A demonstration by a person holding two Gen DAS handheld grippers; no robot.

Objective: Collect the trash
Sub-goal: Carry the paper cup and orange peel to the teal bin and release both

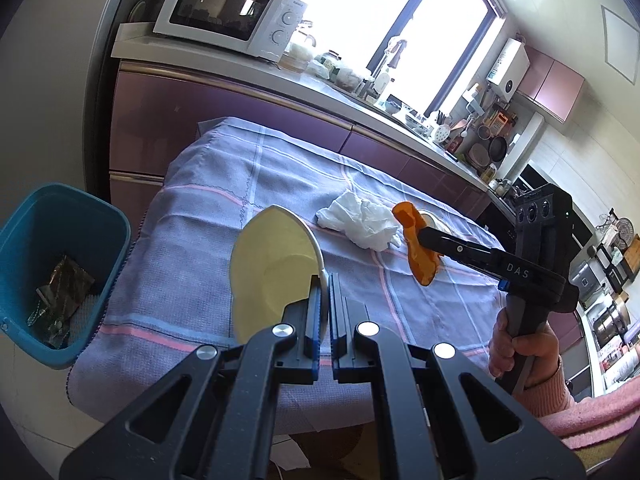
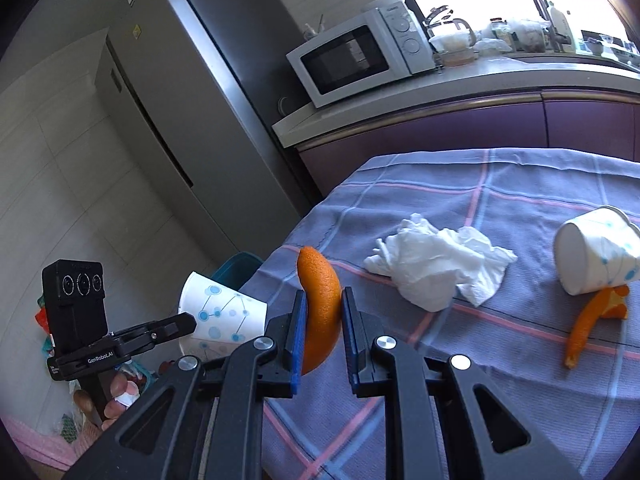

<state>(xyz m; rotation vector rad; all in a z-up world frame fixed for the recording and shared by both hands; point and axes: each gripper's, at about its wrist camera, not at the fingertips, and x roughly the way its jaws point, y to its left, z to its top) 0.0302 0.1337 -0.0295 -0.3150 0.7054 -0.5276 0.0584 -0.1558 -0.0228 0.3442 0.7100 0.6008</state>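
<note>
My left gripper [image 1: 325,284] is shut on the rim of a white paper cup [image 1: 272,264], held above the table's left end near the blue bin [image 1: 60,240]. The cup [image 2: 220,316] and left gripper [image 2: 188,322] also show in the right wrist view. My right gripper [image 2: 323,300] is shut on a curved orange peel [image 2: 320,312], held above the cloth; it also shows in the left wrist view [image 1: 416,240]. A crumpled white tissue [image 2: 436,268] lies mid-table. A second paper cup [image 2: 596,252] lies on its side over another peel [image 2: 584,328].
The table wears a blue checked cloth [image 1: 240,184]. The bin on the floor to the left holds wrappers [image 1: 60,292]. Behind is a purple counter [image 1: 248,120] with a microwave [image 1: 228,12], and a fridge [image 2: 180,100] stands on the left.
</note>
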